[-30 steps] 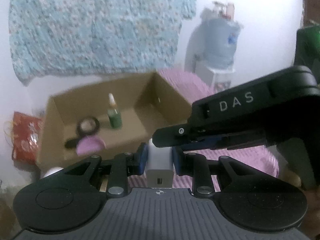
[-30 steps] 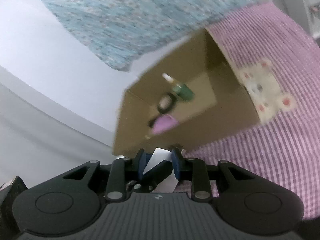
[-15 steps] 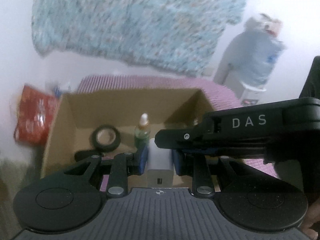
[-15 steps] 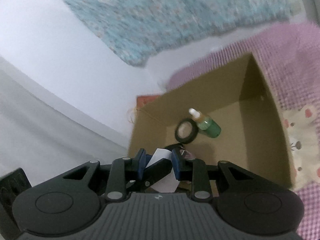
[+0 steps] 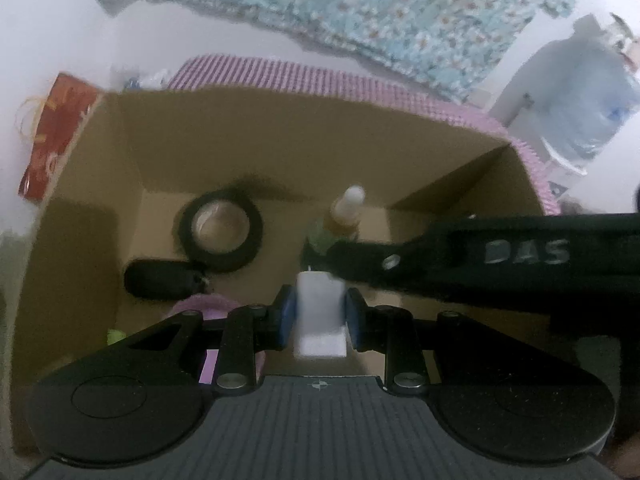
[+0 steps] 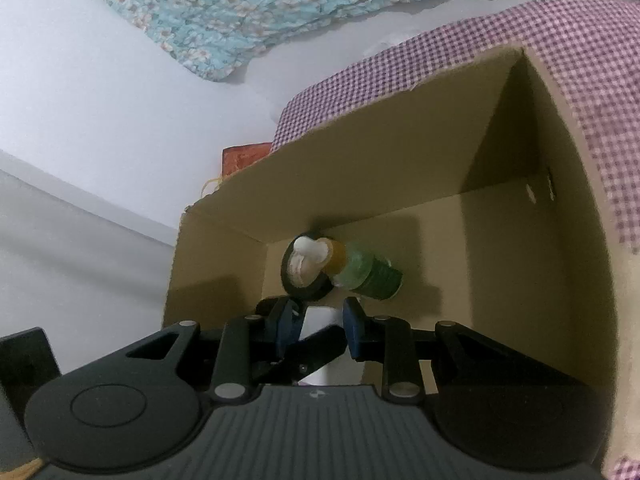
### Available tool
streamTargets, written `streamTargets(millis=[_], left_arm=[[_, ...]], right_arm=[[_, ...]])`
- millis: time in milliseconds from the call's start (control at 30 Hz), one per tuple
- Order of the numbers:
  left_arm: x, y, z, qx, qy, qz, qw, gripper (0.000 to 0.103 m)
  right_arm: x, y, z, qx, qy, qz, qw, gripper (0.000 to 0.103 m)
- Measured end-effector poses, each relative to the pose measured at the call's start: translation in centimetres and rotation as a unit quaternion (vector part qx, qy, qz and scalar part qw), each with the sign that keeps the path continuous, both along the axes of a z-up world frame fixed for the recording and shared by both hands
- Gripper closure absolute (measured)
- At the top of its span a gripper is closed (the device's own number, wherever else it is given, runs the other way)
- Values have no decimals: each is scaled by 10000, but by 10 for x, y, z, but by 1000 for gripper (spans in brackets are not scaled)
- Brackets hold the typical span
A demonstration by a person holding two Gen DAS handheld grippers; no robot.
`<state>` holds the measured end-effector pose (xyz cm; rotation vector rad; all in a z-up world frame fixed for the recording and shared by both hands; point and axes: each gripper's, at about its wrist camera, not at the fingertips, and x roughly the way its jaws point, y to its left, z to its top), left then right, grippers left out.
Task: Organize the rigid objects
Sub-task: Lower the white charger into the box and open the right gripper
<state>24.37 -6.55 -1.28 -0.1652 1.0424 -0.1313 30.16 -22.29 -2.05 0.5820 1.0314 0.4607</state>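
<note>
Both grippers have moved over the cardboard box; left gripper fingers clamp the white charger; right gripper fingers straddle it, grip unclear; release seems imminent.

I am working in someone's home, likely a bedroom. A floral blue cloth hangs on the plain white wall at the far side, a pink checked bedsheet lies around the cardboard box, and a water dispenser bottle stands far right, a red gift bag far left.

Green bottle inside cardboard box
</note>
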Motion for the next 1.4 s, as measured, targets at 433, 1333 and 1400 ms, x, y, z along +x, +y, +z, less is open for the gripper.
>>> streamTargets(millis=[433, 1333, 1400], left_arm=[[-3, -12, 0, -212, 169, -161, 9995, 75], [1, -25, 2, -99, 142, -244, 9996, 43], [0, -31, 2, -169, 124, -393, 9990, 43]], right_arm=[[-13, -37, 26, 189, -490, -332, 9981, 72], [-50, -56, 39, 624, -675, -638, 9937, 71], [-51, -59, 40, 617, -699, -657, 9935, 71]])
